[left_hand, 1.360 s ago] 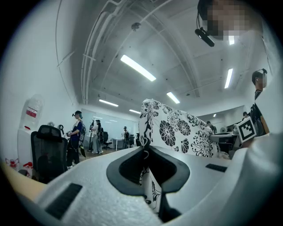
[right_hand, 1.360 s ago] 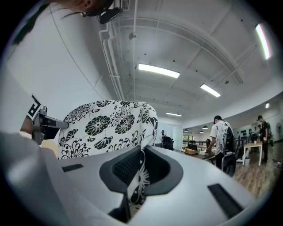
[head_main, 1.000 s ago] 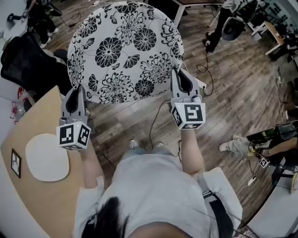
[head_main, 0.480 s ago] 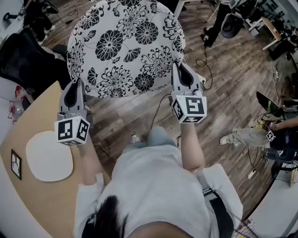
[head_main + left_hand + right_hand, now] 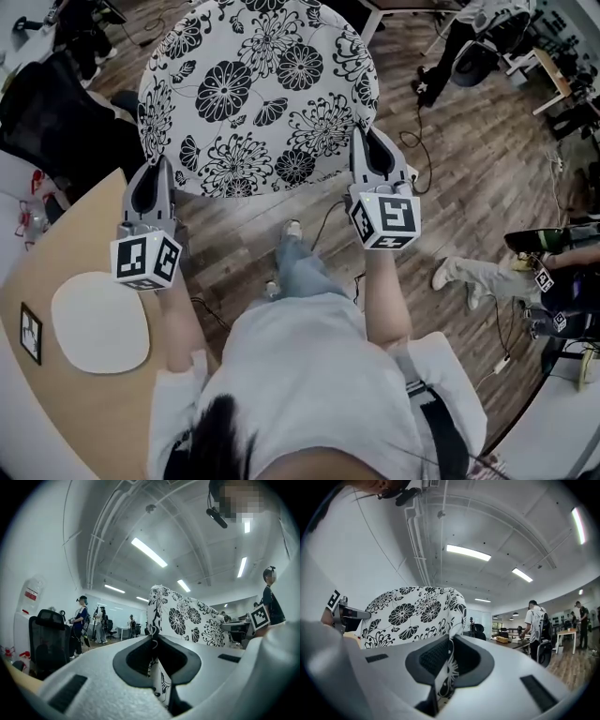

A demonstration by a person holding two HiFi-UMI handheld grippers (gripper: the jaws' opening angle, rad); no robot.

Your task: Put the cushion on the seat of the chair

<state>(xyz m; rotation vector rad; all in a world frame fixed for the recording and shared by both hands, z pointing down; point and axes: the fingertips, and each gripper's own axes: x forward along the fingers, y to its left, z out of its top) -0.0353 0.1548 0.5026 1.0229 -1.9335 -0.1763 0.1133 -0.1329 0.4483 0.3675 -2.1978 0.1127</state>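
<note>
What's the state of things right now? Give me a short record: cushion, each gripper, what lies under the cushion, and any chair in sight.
cushion: black flowers on white, held up in the air, on no seat yet
left gripper: shut on the cushion's left edge
right gripper: shut on the cushion's right edge
under the cushion: wooden floor
chair: black office chair to the person's left, beyond the table

The cushion [image 5: 258, 94] is round and white, printed with black flowers. It hangs spread out in the air, pinched at both sides of its near edge.
</note>
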